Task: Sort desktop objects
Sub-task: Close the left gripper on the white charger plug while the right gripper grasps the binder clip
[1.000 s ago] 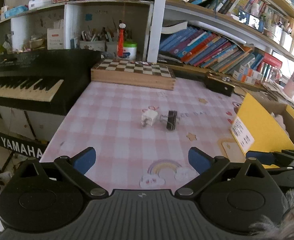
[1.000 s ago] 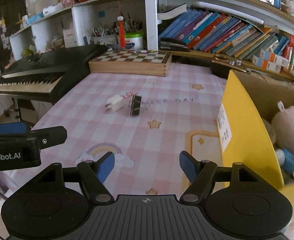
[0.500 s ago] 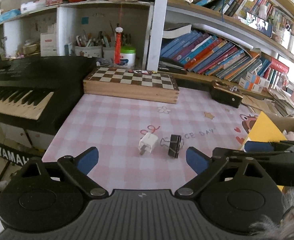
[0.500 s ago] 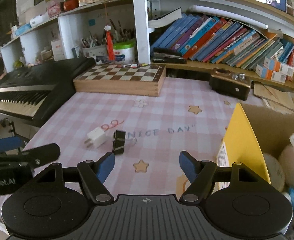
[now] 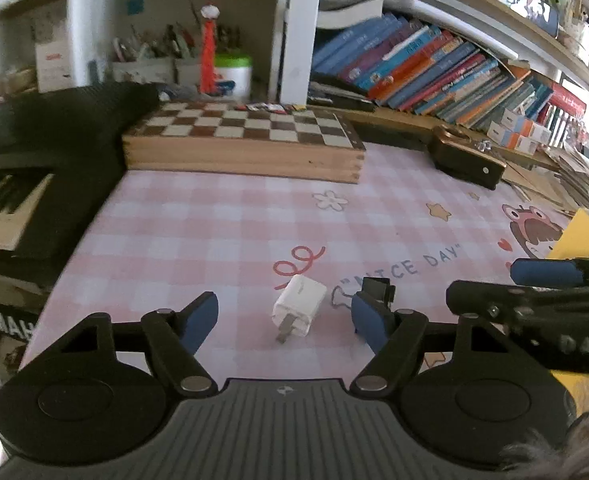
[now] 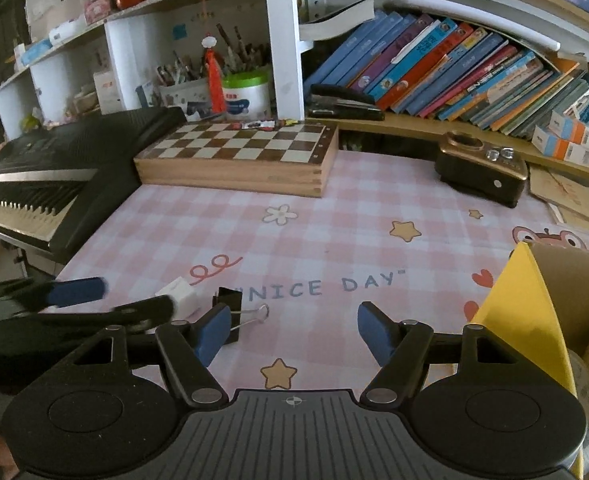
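A white plug adapter (image 5: 299, 307) lies on the pink checked mat, between the open fingers of my left gripper (image 5: 284, 318). A black binder clip (image 5: 378, 289) lies just right of it, partly behind my left gripper's right fingertip. In the right wrist view the adapter (image 6: 179, 296) and the clip (image 6: 228, 307) sit at the left, the clip by the left fingertip of my open, empty right gripper (image 6: 294, 332). The yellow cardboard box (image 6: 534, 312) with a plush toy inside stands at the right.
A wooden chess box (image 6: 238, 160) lies at the back of the mat. A black keyboard (image 6: 46, 184) borders the left. A dark radio (image 6: 482, 172) and shelves of books (image 6: 454, 76) line the back right.
Both grippers have moved forward and down towards the adapter and clip. The adapter now lies between my left gripper's fingers, and the clip is at my right gripper's left fingertip.
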`<state>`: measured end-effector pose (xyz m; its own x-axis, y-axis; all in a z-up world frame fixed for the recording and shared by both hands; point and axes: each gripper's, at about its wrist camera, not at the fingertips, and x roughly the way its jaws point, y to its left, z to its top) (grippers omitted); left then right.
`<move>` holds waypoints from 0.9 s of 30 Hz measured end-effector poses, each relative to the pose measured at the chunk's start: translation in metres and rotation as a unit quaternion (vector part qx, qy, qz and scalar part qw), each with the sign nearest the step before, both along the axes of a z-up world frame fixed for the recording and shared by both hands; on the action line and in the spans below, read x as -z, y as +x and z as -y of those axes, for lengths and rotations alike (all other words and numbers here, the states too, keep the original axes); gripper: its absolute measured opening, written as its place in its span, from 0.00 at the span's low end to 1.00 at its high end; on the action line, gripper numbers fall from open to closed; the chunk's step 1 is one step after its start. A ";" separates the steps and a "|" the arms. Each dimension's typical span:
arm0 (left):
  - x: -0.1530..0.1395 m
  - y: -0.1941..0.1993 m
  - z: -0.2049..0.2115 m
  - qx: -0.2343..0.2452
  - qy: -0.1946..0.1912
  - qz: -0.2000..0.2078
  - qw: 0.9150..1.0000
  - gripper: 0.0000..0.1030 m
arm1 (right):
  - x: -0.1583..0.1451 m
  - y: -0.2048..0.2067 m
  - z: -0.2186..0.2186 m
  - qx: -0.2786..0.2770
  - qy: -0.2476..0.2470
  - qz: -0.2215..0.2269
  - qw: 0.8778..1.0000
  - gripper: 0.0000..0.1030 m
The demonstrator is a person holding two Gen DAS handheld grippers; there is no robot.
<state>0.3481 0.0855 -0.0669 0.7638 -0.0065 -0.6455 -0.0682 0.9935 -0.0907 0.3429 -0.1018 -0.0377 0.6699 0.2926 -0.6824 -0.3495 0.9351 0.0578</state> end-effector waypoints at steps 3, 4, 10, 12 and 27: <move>0.010 0.013 0.005 0.019 0.005 -0.003 1.000 0.63 | 0.002 0.003 -0.002 -0.004 -0.004 -0.003 1.000 0.69; 0.014 0.018 0.007 0.026 0.011 -0.010 1.000 0.59 | 0.002 0.003 -0.003 -0.005 -0.005 -0.005 1.000 0.69; 0.024 0.032 0.005 0.040 0.016 -0.037 0.998 0.24 | 0.008 0.007 -0.011 -0.014 -0.006 -0.017 1.000 0.69; 0.022 0.029 0.000 0.041 0.018 -0.037 0.998 0.23 | 0.010 0.010 -0.014 -0.020 -0.004 -0.024 1.000 0.68; -0.013 -0.052 -0.047 -0.053 -0.043 -0.015 0.998 0.23 | 0.053 0.024 -0.059 -0.018 -0.023 -0.031 0.999 0.44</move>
<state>0.2957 0.1328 -0.0535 0.7440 0.0176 -0.6679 -0.1763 0.9694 -0.1708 0.3666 -0.0425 -0.0906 0.6155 0.2823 -0.7358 -0.3795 0.9244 0.0372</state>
